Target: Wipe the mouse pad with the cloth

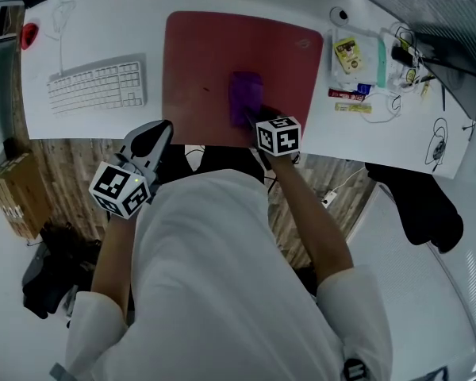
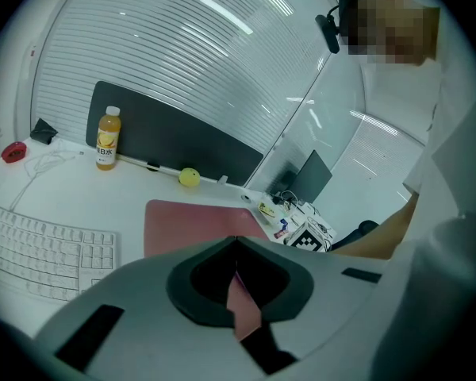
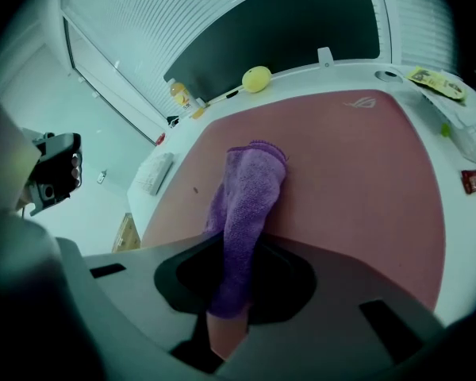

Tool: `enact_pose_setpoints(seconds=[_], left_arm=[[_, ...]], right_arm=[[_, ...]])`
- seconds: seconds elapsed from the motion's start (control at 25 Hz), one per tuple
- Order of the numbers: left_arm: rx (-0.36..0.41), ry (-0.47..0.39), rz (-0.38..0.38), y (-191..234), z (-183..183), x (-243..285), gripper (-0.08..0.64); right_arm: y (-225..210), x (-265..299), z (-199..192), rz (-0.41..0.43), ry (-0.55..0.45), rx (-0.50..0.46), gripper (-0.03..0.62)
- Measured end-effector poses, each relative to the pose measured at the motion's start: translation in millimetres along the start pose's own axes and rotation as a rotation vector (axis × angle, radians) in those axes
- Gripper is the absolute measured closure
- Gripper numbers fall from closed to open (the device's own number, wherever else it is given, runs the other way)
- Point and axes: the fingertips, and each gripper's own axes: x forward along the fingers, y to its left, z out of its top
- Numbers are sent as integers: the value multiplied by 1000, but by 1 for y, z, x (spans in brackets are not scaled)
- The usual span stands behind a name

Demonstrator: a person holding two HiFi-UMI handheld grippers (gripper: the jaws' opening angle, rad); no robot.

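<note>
Keyboard [image 1: 97, 87] sat on the desk [image 1: 103, 22] left of the mouse pad [image 1: 198, 62], apart from it, so not in the wipe path. Left gripper [image 1: 163, 129] hung off the desk's near edge by the pad's near-left corner, jaws closed tip to tip on nothing; looked parked clear of the work. Pad lay flat mid-desk. Purple cloth [image 1: 244, 94] lay on its near-centre as a bunched strip running away from the right gripper [image 1: 255, 116], whose jaws were clamped on the cloth's near end; the low hold kept the rest of the cloth flat on the pad, probably so it drags as a wiping face. At the far edge, a bottle [image 2: 105, 137] and a yellow ball [image 2: 190, 178], both off the pad. Right of the pad: snack packets [image 1: 349, 54] and cables [image 1: 404, 62] close to its edge, the likeliest snag on a wide rightward stroke.
</note>
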Motion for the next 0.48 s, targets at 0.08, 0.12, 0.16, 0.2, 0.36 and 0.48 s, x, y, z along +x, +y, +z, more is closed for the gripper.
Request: enact_pose_setpoints(seconds=[0.08, 0.12, 0.16, 0.2, 0.36, 0.48], left_arm=[[1, 2, -4, -3, 0, 4, 541], [2, 3, -6, -4, 0, 6, 541], [3, 4, -8, -6, 0, 8, 541], [4, 4, -10, -7, 1, 9, 541], [9, 6, -15, -12, 1, 16, 541], [10, 9, -17, -15, 1, 19, 541]], right_arm=[[-8, -5, -1, -9, -3, 8, 509], [-12, -8, -2, -14, -4, 12, 509], [-17, -11, -3, -19, -5, 16, 509], [-21, -14, -4, -25, -6, 20, 509], [-39, -24, -7, -45, -13, 37, 509], [-51, -32, -9, -59, -18, 52, 509]])
